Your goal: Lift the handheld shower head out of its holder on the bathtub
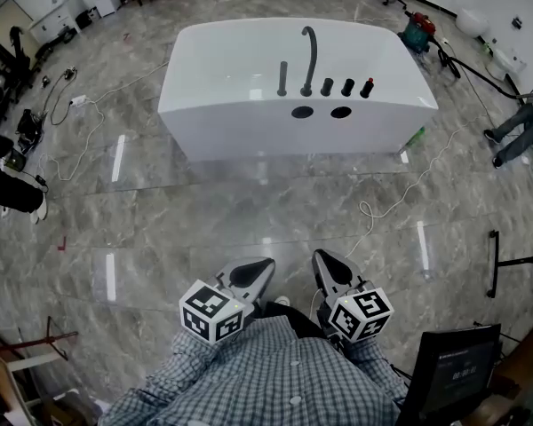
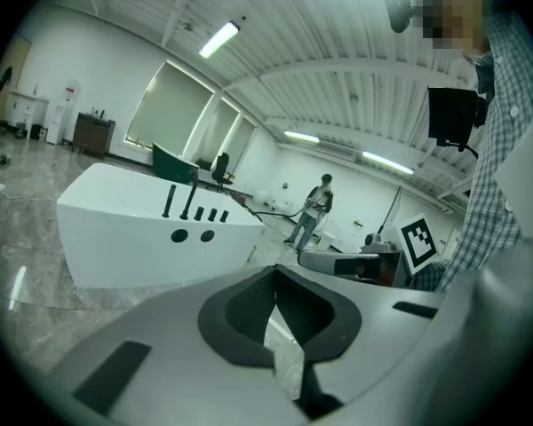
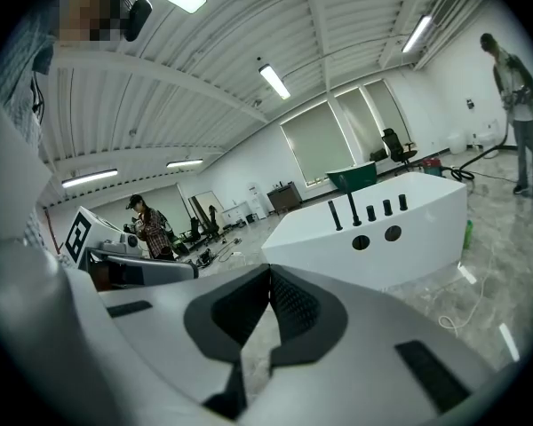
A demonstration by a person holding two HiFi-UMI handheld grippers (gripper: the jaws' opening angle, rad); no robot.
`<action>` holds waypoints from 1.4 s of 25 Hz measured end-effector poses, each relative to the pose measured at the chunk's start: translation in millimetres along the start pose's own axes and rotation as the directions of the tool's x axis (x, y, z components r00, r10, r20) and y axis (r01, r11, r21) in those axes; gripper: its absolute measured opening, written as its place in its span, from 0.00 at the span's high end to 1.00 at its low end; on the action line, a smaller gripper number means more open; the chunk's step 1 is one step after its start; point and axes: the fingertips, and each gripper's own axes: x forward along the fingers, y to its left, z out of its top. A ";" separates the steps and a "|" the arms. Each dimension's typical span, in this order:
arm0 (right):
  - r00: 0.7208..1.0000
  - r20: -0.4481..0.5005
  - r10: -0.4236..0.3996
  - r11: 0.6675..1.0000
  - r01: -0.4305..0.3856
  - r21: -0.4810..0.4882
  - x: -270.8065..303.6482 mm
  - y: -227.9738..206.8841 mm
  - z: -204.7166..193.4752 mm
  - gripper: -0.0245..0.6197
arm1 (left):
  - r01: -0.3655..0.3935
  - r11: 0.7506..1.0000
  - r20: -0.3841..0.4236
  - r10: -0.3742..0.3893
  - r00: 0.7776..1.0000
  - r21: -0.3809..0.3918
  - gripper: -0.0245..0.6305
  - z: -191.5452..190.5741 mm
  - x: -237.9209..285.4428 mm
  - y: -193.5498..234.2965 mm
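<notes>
A white bathtub (image 1: 249, 114) stands on the marble floor, far ahead of me. On its near ledge the dark handheld shower head (image 1: 282, 78) stands upright in its holder, left of the curved spout (image 1: 310, 56) and three dark knobs (image 1: 347, 87). Both grippers are held close to my body, well short of the tub. My left gripper (image 1: 260, 267) and right gripper (image 1: 321, 259) are shut with nothing between the pads. The left gripper view shows its shut jaws (image 2: 274, 278) below the tub (image 2: 115, 229) and shower head (image 2: 168, 201). In the right gripper view its jaws (image 3: 269, 278) are below the tub (image 3: 409, 220) and shower head (image 3: 334, 214).
White cables (image 1: 373, 211) trail over the floor between me and the tub. A green bottle (image 1: 415, 138) leans at the tub's right corner. A person (image 1: 518, 124) stands at the right. A dark screen (image 1: 449, 369) is at my right, and dark equipment (image 1: 9, 185) at the left.
</notes>
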 end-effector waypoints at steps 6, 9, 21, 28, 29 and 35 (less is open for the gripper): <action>1.000 -0.009 0.020 1.000 -0.020 0.002 -11.0 -16.2 -0.6 0.94 | -0.031 0.999 0.021 0.031 0.999 0.007 0.96 4.9 10.5 -9.0; 0.999 -0.017 0.028 0.999 -0.028 -0.018 -16.1 -23.7 -1.6 0.94 | -0.044 0.999 0.043 0.044 0.998 -0.014 0.96 3.8 14.1 -13.2; 0.999 -0.052 0.009 0.997 -0.013 -0.078 12.7 -50.4 -0.3 0.94 | -0.019 1.000 0.021 0.019 1.000 0.001 0.96 12.1 48.7 15.4; 0.997 -0.055 0.045 0.991 -0.052 -0.126 74.8 -61.4 39.5 0.94 | 0.009 1.000 0.012 -0.009 1.000 0.007 0.96 58.3 85.0 71.4; 0.997 -0.054 0.048 0.990 -0.055 -0.133 86.5 -62.9 47.4 0.94 | 0.016 1.000 0.009 -0.016 1.000 0.009 0.96 66.5 90.7 79.9; 1.000 -0.009 0.024 0.991 -0.025 -0.135 149.6 -79.3 95.5 0.94 | 0.050 0.998 0.001 -0.050 0.999 0.038 0.96 115.4 117.2 130.4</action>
